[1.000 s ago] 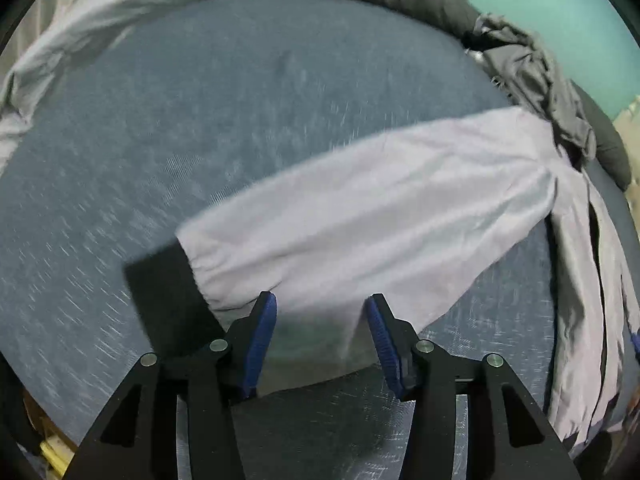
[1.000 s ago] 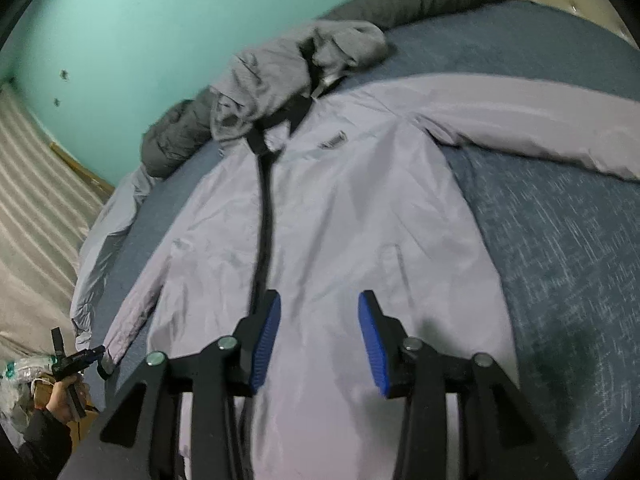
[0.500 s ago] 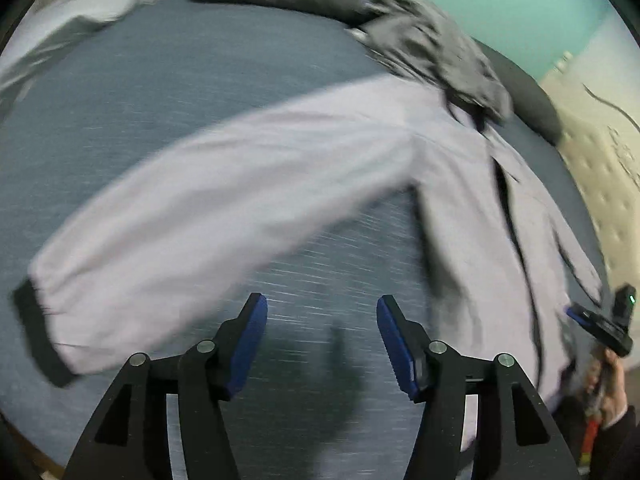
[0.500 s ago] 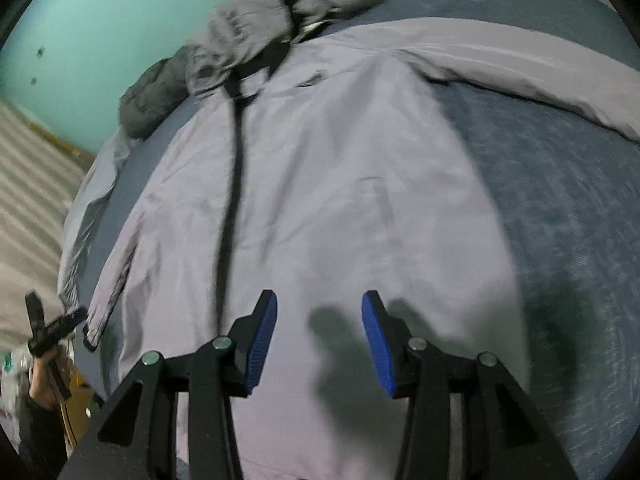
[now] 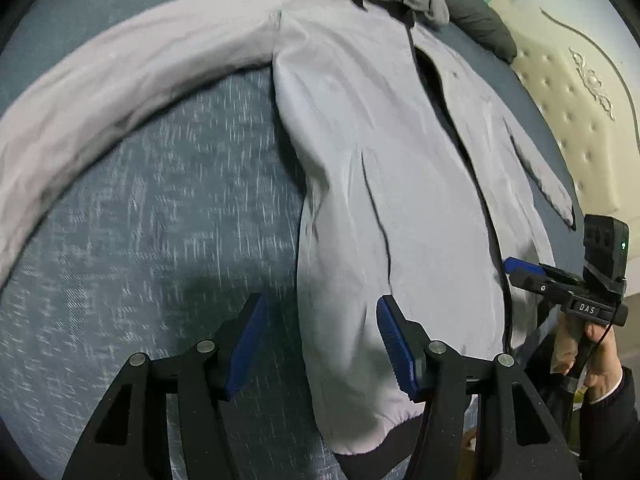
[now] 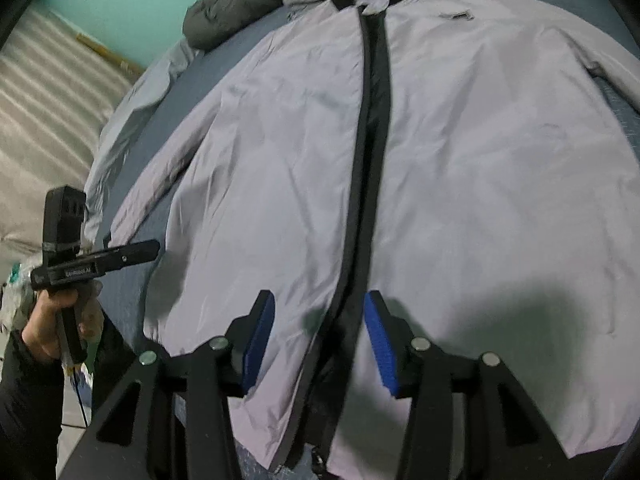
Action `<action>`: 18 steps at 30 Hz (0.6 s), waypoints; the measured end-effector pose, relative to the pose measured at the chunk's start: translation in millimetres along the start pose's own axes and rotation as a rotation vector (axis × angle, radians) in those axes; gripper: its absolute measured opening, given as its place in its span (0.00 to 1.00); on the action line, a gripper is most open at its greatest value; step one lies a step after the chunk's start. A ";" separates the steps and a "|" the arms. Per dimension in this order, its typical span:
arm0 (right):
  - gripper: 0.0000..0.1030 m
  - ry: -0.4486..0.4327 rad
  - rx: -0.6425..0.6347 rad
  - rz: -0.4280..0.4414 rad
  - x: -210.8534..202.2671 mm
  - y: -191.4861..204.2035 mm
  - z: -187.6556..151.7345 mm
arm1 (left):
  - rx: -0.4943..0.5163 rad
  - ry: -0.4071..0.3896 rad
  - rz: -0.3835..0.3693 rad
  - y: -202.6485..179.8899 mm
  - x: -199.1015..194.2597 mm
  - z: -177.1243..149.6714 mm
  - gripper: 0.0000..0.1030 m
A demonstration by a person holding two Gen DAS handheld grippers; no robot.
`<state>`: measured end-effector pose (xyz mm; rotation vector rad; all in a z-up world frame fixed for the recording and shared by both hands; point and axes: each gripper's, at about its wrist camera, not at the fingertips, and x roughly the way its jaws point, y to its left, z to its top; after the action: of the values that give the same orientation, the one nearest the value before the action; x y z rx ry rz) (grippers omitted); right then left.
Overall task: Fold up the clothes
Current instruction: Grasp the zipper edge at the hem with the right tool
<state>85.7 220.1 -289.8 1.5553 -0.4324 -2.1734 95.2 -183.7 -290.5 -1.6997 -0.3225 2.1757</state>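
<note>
Left tongs now off sleeve; "DAS" on right tongs.

Left hand-held gripper: jaws spread wide, nothing between the blue pads; pointing forward and down.
Right hand-held gripper: jaws spread wide, nothing clamped; blue pads facing each other, tilted downward.
Left hand: fist wrapped around the gripper's handle, dark sleeve at the wrist, seen at the left edge of the right wrist view.
Right hand: fingers closed around its handle, dark cuff at the wrist, seen at the right edge of the left wrist view.
</note>
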 end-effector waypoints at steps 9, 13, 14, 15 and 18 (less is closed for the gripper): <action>0.08 0.056 -0.042 0.019 11.9 9.1 -17.1 | -0.072 -0.006 -0.038 18.9 -7.9 -25.2 0.02; 0.03 0.056 -0.072 0.017 7.4 10.1 -24.9 | -0.107 0.001 -0.056 26.1 -7.6 -31.3 0.02; 0.03 0.056 -0.079 0.012 6.2 10.3 -26.1 | -0.113 0.007 -0.056 27.4 -5.8 -32.7 0.02; 0.03 0.057 -0.085 0.007 5.4 10.6 -26.3 | -0.122 0.015 -0.058 29.0 -3.3 -34.1 0.02; 0.03 0.066 -0.102 -0.028 6.9 10.8 -24.8 | -0.137 0.027 -0.059 32.6 1.2 -37.9 0.02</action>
<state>109.1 207.2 -298.1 1.5806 -0.2759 -2.1227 127.0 -214.5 -313.9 -1.7668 -0.5193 2.1293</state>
